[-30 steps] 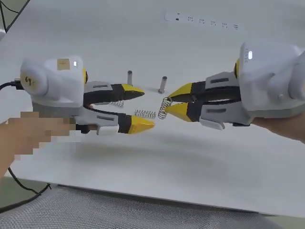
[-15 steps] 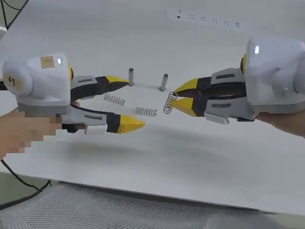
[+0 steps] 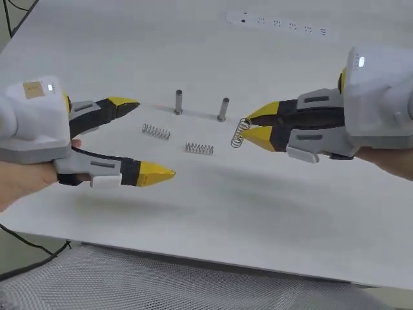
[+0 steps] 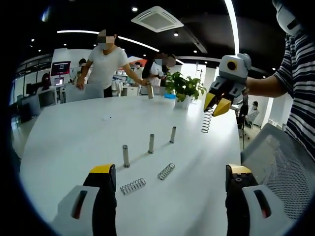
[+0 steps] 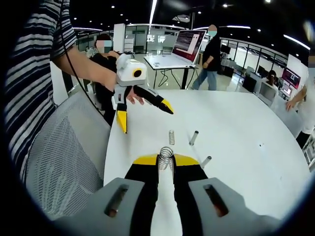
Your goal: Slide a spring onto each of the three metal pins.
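Three pins [image 4: 151, 143] stand upright in a row on the white table [image 3: 258, 213]. There are three springs. Two loose springs [image 3: 199, 149] lie flat on the table just in front of the pins. The right claw [image 3: 253, 126] is nearly closed, pinching the third spring [image 3: 240, 134] at its tips, lifted off the table near the pins. The left claw [image 3: 151, 138] is spread wide and holds nothing.

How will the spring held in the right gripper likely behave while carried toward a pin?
The spring is thin open coil, pinched at one end by the right gripper, so its hanging end probably wobbles. It looks light and compressible; a hard squeeze may deform it. Dropped sideways, it would likely roll on the table.
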Demonstrator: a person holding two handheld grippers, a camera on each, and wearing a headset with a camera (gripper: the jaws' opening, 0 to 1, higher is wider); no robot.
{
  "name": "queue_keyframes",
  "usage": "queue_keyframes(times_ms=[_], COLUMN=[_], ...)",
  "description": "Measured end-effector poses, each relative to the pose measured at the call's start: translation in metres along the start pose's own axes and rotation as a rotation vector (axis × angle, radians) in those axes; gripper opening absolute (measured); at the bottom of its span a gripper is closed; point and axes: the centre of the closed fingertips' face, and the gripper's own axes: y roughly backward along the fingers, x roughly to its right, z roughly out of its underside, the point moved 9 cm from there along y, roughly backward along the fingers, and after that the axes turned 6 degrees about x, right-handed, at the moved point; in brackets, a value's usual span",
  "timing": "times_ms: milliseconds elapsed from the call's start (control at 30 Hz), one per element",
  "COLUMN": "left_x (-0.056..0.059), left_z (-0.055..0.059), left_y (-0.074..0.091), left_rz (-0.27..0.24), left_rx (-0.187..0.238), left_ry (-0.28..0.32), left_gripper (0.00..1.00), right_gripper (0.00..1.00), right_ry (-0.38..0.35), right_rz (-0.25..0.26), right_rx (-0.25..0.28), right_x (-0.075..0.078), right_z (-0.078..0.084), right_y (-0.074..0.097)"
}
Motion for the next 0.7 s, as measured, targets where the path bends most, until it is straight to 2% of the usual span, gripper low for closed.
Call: queue_keyframes(times_ms=[133, 300, 700], left_x=[-0.001, -0.004, -0.009], left_z=[0.001, 0.004, -0.001], left_y=[0.003, 0.01, 0.01], left_rz=[-0.015, -0.046, -0.08], left_rx=[-0.004, -0.021, 0.002], left_ry=[-0.005, -0.012, 0.006], left_gripper=[0.97, 0.97, 0.97], right_gripper=[0.11, 0.11, 0.11], right_ry=[-0.001, -0.011, -0.043], right_rz=[0.003, 0.022, 0.098], right_rx=[-0.003, -0.01, -0.027], right_x=[0.0, 0.002, 0.018], right_z=[0.001, 0.006, 0.019], right_y=[0.001, 0.006, 0.022])
